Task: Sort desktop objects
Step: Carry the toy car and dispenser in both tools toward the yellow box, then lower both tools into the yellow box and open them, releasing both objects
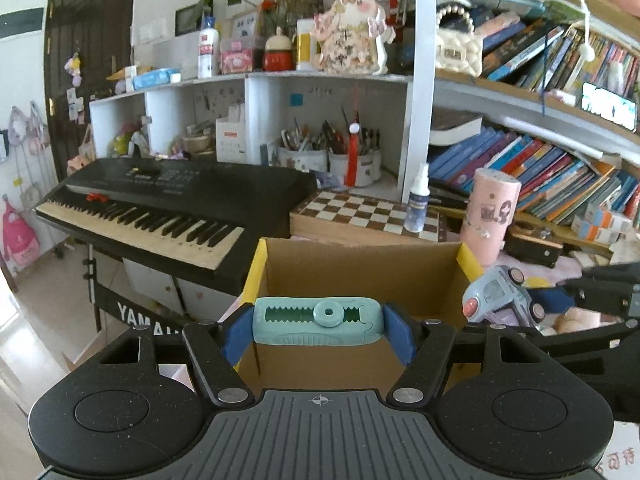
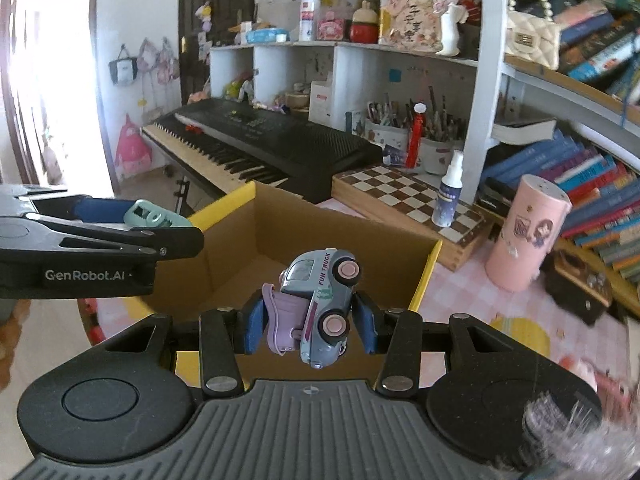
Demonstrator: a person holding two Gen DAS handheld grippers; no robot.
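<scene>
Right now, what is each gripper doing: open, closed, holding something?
Left gripper: closed on the teal eraser case, held crosswise.
Right gripper: closed on the toy truck, tipped on its side.

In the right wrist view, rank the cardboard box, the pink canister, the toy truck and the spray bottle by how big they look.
Largest to smallest:
1. cardboard box
2. pink canister
3. toy truck, though it sits nearest the camera, so its rank against the canister is unsure
4. spray bottle

One toy truck [image 2: 320, 300], one box [image 2: 240, 236], two tools [image 2: 308, 320].
</scene>
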